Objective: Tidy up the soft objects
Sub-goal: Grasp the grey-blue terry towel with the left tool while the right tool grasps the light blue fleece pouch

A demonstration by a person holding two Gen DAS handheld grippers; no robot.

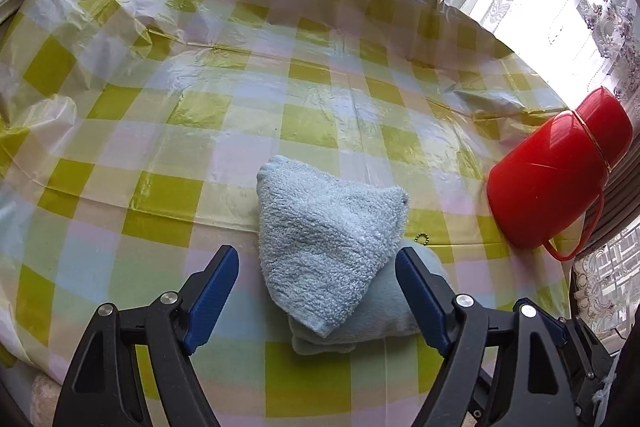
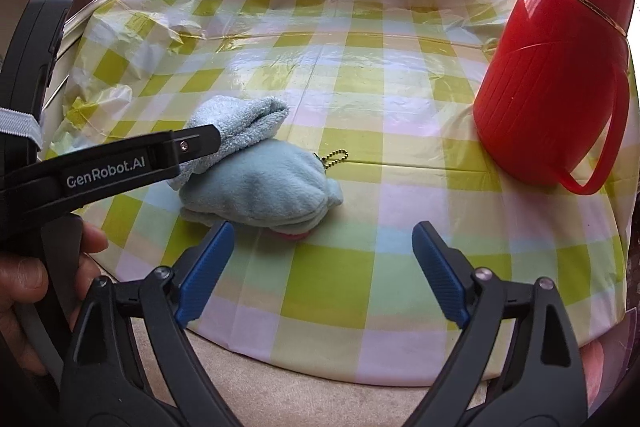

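A folded light-blue towel (image 1: 320, 227) lies on top of a light-blue plush pouch (image 1: 384, 311) on the checked table. In the right wrist view the towel (image 2: 244, 123) rests on the pouch (image 2: 264, 187), which has a small bead chain (image 2: 334, 159) and a pink underside. My left gripper (image 1: 318, 291) is open, its blue fingers either side of the pile, close above it. It shows from the side in the right wrist view (image 2: 120, 163). My right gripper (image 2: 322, 267) is open and empty, near the table's front edge, just right of the pile.
A red plastic jug (image 1: 560, 171) with a handle stands at the right of the table; in the right wrist view the jug (image 2: 560, 67) is at the upper right. The yellow-green checked plastic cloth (image 2: 360, 75) is wrinkled at the far left. Curtains hang behind.
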